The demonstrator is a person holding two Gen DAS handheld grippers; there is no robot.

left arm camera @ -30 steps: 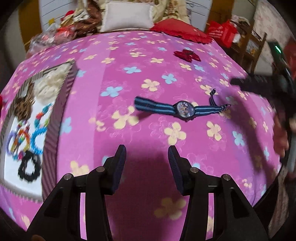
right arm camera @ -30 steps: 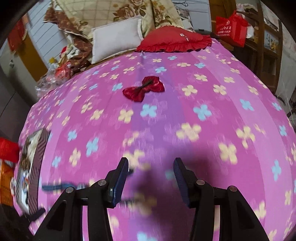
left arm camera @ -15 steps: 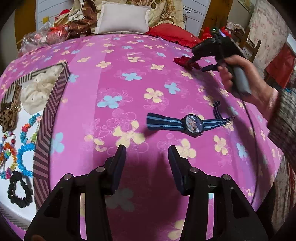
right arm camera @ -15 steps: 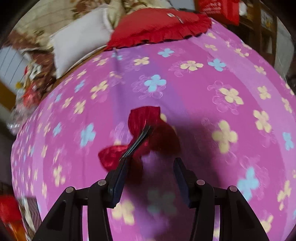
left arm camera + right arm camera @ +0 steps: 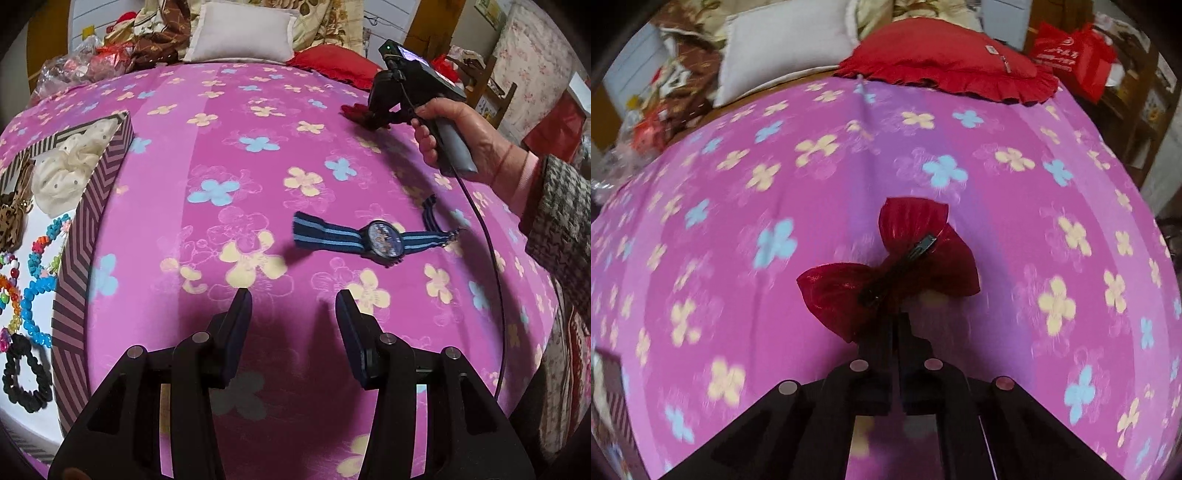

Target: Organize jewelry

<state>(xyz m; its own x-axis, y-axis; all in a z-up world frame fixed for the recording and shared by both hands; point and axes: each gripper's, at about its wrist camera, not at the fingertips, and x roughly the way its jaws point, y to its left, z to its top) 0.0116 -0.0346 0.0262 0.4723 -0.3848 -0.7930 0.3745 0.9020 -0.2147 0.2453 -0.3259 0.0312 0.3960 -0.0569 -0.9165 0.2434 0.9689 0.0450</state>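
Observation:
A red bow hair clip (image 5: 846,291) lies on the pink flowered bedspread (image 5: 1015,229), its black clip side up. My right gripper (image 5: 895,325) is shut, its fingertips pinching the bow's near edge. The left wrist view shows the same bow (image 5: 354,110) under the right gripper (image 5: 373,120), held in a person's hand (image 5: 458,136). A blue striped watch (image 5: 384,240) lies flat, ahead and to the right of my left gripper (image 5: 293,308). That gripper hovers open over the bedspread with nothing between its fingers.
A striped box (image 5: 85,229) at the left holds bead bracelets (image 5: 33,291), a black scrunchie (image 5: 26,380) and a white scrunchie (image 5: 70,173). A red pillow (image 5: 942,59) and a white pillow (image 5: 783,44) lie at the bed's far end. Furniture stands beyond the right edge.
My right gripper swept across the bed to the red bow and closed on its near edge. The left gripper stayed open and shifted only slightly towards the watch.

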